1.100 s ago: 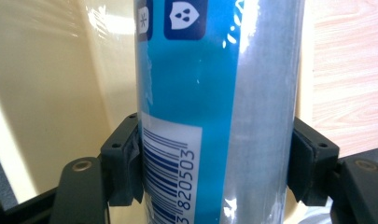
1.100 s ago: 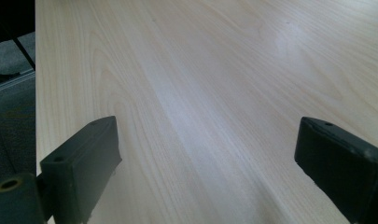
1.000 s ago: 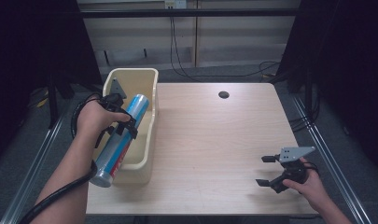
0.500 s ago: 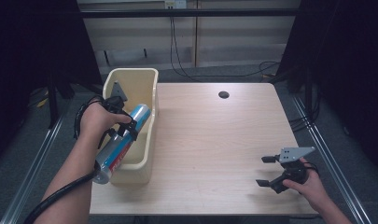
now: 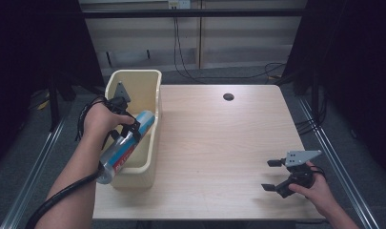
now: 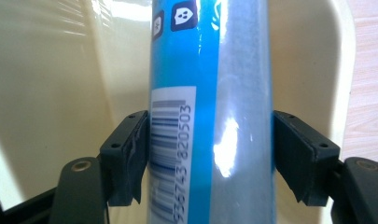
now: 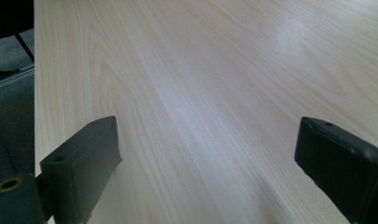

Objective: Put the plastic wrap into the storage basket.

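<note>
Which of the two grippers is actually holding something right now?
The left gripper: its black jaws clamp the blue and silver cylindrical can over the cream plastic bin. The right gripper stands open over the bare wooden table.

blue can [image 5: 126, 143] drawn nearer, bin's [image 5: 150, 157] near end

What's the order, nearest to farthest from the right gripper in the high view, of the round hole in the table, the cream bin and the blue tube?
From the right gripper:
1. Round hole, far edge of the table.
2. Blue tube, held slanting over the bin's near end.
3. Cream bin, on the table's left edge; its near wall rivals the tube, its bulk lies farther.
</note>
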